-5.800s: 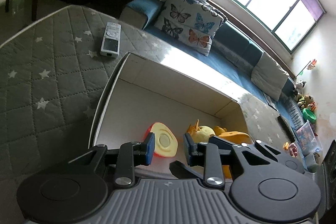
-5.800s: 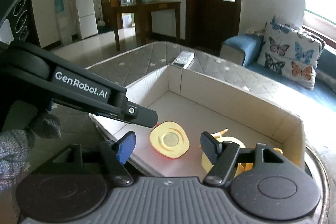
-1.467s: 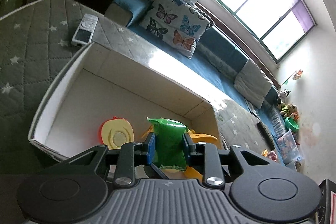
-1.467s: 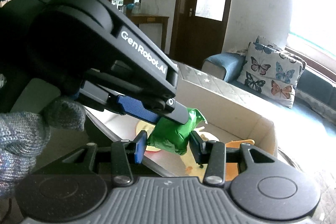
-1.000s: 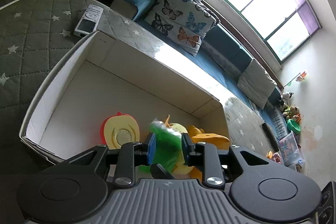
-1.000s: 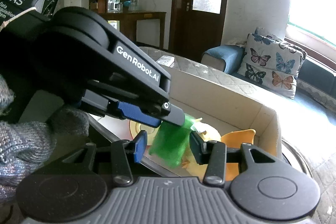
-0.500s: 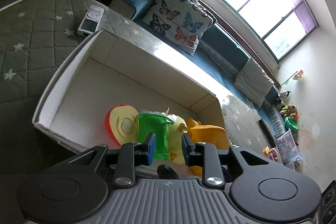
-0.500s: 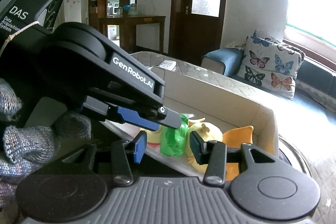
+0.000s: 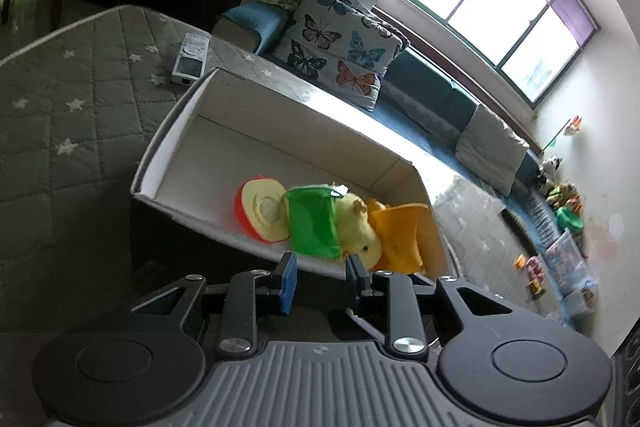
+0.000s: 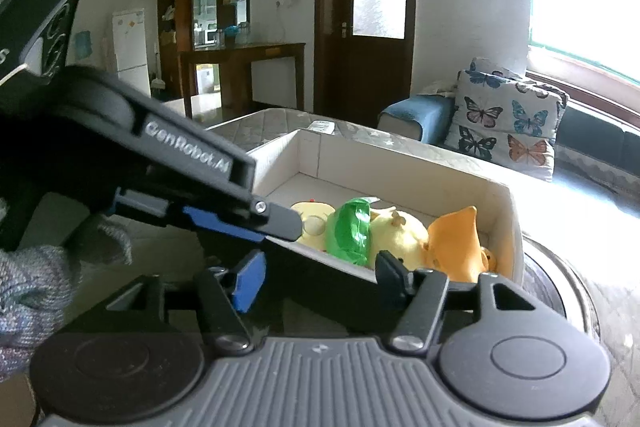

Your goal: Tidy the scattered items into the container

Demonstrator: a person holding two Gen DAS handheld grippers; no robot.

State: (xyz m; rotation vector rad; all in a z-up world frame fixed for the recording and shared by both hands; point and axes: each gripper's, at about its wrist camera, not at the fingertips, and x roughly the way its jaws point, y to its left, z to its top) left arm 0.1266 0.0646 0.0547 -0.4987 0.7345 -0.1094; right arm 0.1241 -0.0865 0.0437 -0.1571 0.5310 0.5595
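- The green packet (image 9: 314, 223) is lying inside the white box (image 9: 168, 131) in the middle of the left wrist frame, wedged between the half-apple toy (image 9: 260, 213) on its left and the yellow plush (image 9: 356, 229) on its right; an orange toy (image 9: 404, 231) is crowding the box's right end.
- The items are bunching at the near end of the box, probably because that is the end within easy reach of the grippers.
- The left gripper (image 9: 322, 281) is sitting low in the frame, just outside the box's near wall, with its jaws apart and nothing between them.
- The right gripper (image 10: 320, 277) is likewise standing open and empty at lower centre of its own frame, pointing at the same box.
- Only the right wrist view is showing the left gripper from the side, reaching in from the left edge with a gloved hand (image 10: 36, 279) behind it.
- Only the left wrist view is showing the box's bare far half, and a remote control (image 9: 190, 63) lying on the quilted mat (image 9: 72, 131) in the upper left, outside the box.
- That remote looks like a possible remaining item, though this is a judgement.
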